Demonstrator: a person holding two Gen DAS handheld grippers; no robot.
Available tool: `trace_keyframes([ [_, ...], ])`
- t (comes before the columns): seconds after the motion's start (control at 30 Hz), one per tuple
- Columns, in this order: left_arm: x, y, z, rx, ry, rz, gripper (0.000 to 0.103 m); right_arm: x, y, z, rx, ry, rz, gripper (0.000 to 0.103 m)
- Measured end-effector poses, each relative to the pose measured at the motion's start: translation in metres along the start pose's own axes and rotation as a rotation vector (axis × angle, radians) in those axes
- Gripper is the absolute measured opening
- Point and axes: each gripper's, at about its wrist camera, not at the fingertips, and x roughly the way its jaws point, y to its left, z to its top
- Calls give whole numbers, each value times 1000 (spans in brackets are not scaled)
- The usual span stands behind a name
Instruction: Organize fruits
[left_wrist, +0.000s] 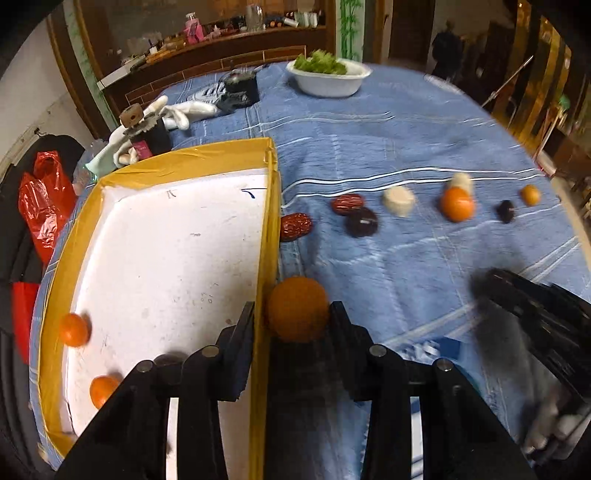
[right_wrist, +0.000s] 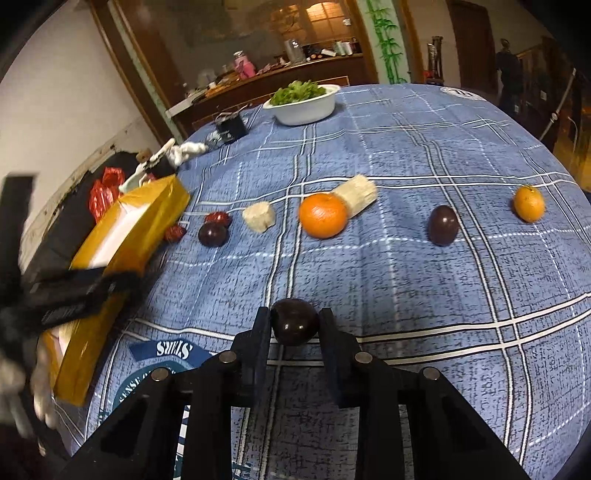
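Right wrist: dark plum (right_wrist: 294, 322) pinched in right claw (right_wrist: 294, 328)

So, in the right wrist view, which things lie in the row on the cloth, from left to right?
Red date → dark plum → pale cut chunk → large orange → second dark plum → small orange.

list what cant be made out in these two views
- Dark object in the tray, left wrist view: mostly hidden behind the left tool.
- Right tool, left wrist view: smeared by motion blur.
- Tray inside, right wrist view: mostly hidden by its wall.
- Counter items, right wrist view: too small.
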Motion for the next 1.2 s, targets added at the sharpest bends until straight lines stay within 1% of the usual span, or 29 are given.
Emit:
trace_keyframes([
  [0.07,-2,-3,-3,-10,-19,-9,38,3,-1,0,7,14,-4,28],
  [0.13,11,-1,2,-8,-8,22,38,4,-1,0,8,20,-9,28],
  [0.23,33,17,15,-64,6,62,38,0,-3,0,12,3,-9,28],
  [0.3,38,32,27,-126,5,56,38,0,-3,0,15,-1,-11,28],
  [0.37,42,39,32,-139,9,65,38,2,-5,1,21,9,-9,28],
  [0.47,35,46,30,-169,-5,0,38,5,-5,1,24,24,-4,28],
  [0.53,26,49,25,-168,-37,-29,38,6,-6,1,25,25,-3,28],
  [0.57,16,50,24,-163,-73,-48,38,6,-5,1,26,26,-3,28],
  [0.63,-8,51,24,-142,-153,-98,32,6,-6,1,29,26,1,28],
  [0.67,-19,49,23,-133,-181,-113,27,5,-7,1,32,26,5,28],
  [0.73,-38,42,24,-95,-236,-135,27,5,-8,1,40,28,11,28],
  [0.8,-49,28,24,-33,-257,-127,28,5,-10,1,50,29,21,29],
  [0.83,-47,20,25,1,-250,-116,30,5,-11,1,54,30,25,29],
  [0.87,-40,10,27,45,-226,-68,37,5,-11,1,55,30,26,29],
  [0.9,-32,3,29,75,-210,-17,37,5,-11,1,54,30,26,29],
  [0.93,-19,-3,34,112,-182,18,37,5,-10,1,53,31,27,30],
  [1.03,11,-1,47,149,-91,44,37,5,-10,1,53,31,28,30],
  [1.1,32,2,53,199,-33,65,37,5,-10,1,55,32,31,30],
  [1.17,51,2,52,258,45,74,39,5,-11,0,57,33,35,30],
  [1.2,57,0,48,306,56,118,41,5,-11,0,59,34,37,30],
])
